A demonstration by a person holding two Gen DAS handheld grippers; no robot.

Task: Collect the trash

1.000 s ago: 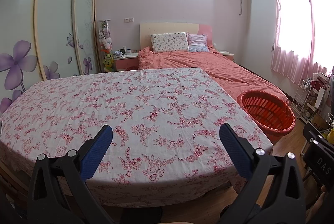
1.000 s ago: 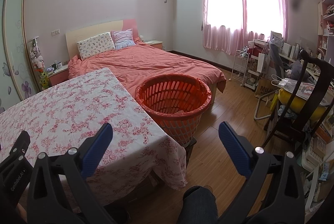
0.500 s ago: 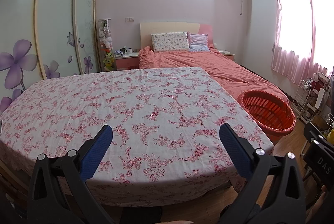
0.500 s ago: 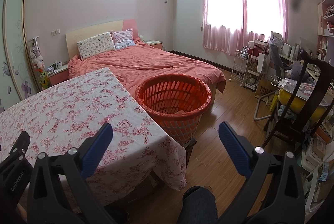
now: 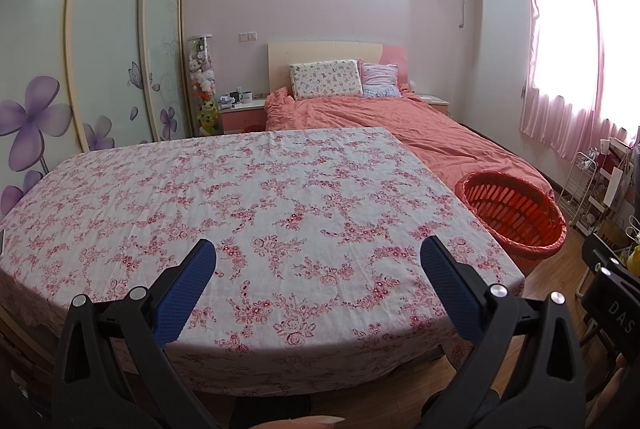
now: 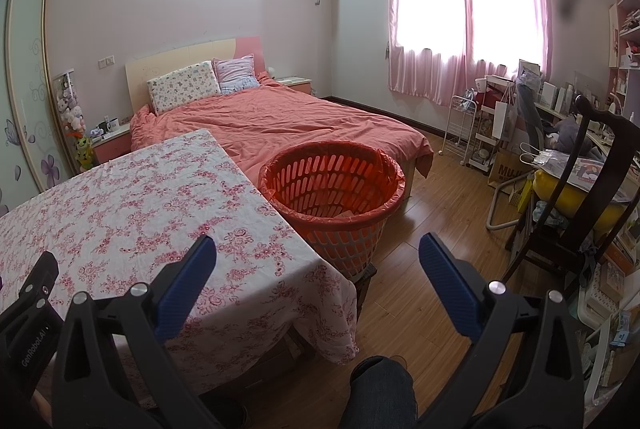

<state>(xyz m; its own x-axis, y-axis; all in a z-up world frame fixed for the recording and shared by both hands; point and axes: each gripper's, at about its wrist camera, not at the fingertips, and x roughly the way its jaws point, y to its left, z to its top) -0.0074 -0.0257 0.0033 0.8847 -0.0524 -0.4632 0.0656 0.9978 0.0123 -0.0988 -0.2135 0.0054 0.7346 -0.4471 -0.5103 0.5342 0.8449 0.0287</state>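
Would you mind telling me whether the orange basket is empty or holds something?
Nearly empty: the basket stands upright, and only something pale lies at its bottom.

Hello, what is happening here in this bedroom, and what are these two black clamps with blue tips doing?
A person holds one gripper in each hand to collect trash. At this moment the left gripper and the right gripper are both open and hold nothing. They hover at the near edge of a table covered with a floral cloth, and no trash shows on it. An orange basket lined with a bag stands beside the table's right side, with something pale at its bottom that I cannot identify.
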